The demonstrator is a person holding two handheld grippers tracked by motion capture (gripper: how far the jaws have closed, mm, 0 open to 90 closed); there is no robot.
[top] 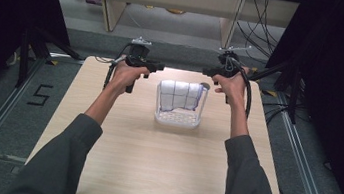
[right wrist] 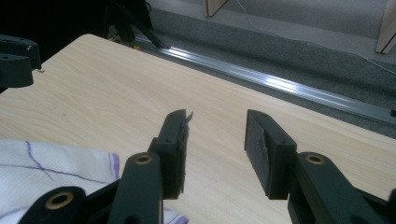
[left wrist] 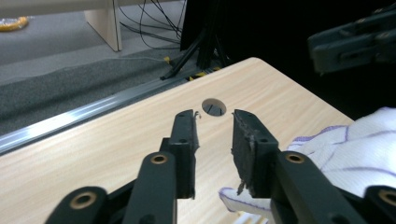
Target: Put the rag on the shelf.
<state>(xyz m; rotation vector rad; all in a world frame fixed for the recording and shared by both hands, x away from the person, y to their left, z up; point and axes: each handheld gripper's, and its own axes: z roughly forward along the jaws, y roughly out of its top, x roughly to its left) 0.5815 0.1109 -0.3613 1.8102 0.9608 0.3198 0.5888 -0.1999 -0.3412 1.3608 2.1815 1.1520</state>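
Both arms are stretched out over the pale wooden worktop, and the action sits at the far middle of it. There stands a clear plastic basket, and draped over its back edge is a white cloth with thin purple lines, hanging down into the basket.

The left tongs hover just to the left of the cloth's top edge, pointing inward, and the right tongs mirror them on the other side. The cloth lies between the two tools, close to both tips.

Through the left gripper view, the left tongs stand parted by a narrow gap with nothing between the pads, only bare wood and a round hole in the worktop beyond. The cloth bunches up just beside the right-hand pad, down at the lower right, and whether it brushes that pad I cannot tell. The other tool shows dark at the upper right.

Through the right gripper view, the right tongs stand a little wider, also empty, over plain worktop. The cloth lies at the lower left, just beside the left-hand pad.
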